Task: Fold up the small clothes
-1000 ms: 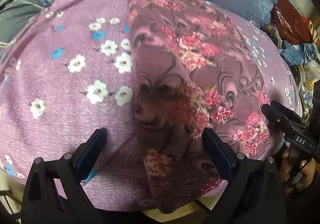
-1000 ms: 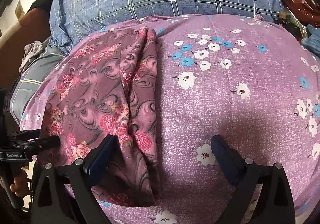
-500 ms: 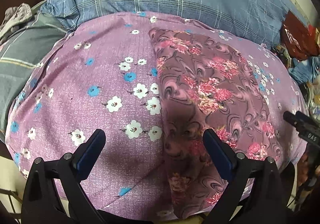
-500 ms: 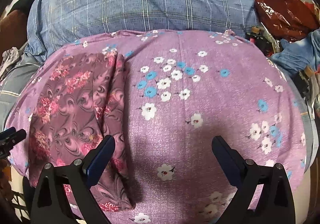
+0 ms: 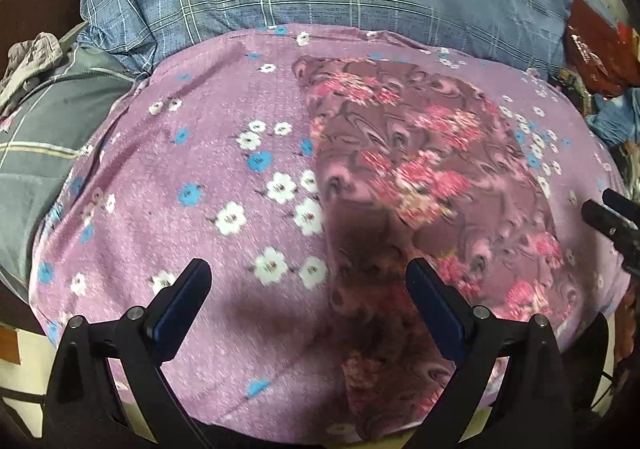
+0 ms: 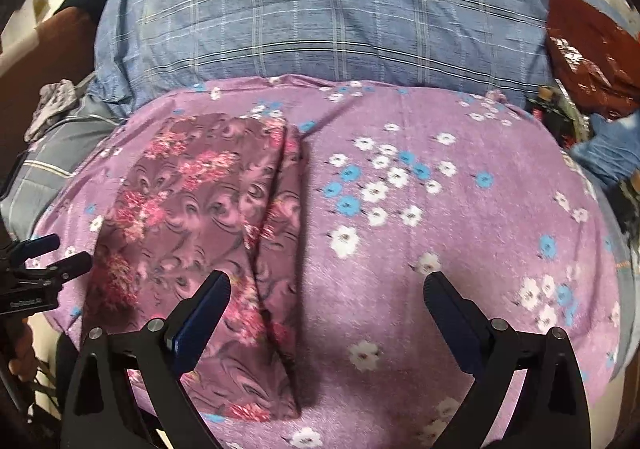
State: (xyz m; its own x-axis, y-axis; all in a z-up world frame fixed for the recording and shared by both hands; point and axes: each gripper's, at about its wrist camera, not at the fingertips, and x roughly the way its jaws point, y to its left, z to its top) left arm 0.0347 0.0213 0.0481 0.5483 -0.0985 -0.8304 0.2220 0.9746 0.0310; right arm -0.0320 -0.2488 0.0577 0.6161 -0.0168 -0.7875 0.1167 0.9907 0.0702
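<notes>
A folded mauve garment (image 5: 432, 185) with pink flowers and swirls lies flat on a purple cloth (image 5: 208, 177) printed with white and blue flowers. In the right wrist view the garment (image 6: 200, 217) is at the left, with a fold ridge along its right side. My left gripper (image 5: 308, 289) is open and empty, raised above the garment's near left edge. My right gripper (image 6: 326, 301) is open and empty, raised above the garment's right edge and the bare purple cloth. Each gripper shows at the edge of the other's view, the right one (image 5: 608, 215) and the left one (image 6: 44, 261).
A blue checked cloth (image 6: 320, 21) with a round crest lies behind the purple cloth. A grey striped cloth (image 5: 44, 145) lies at the left. A dark red item (image 6: 588, 53) and blue clothes (image 6: 608, 149) are at the right. The purple cloth's near edge drops off below the grippers.
Both grippers have pulled back and up from the garment, so more of the purple cloth and the blue checked cloth shows. The garment has stayed in place.
</notes>
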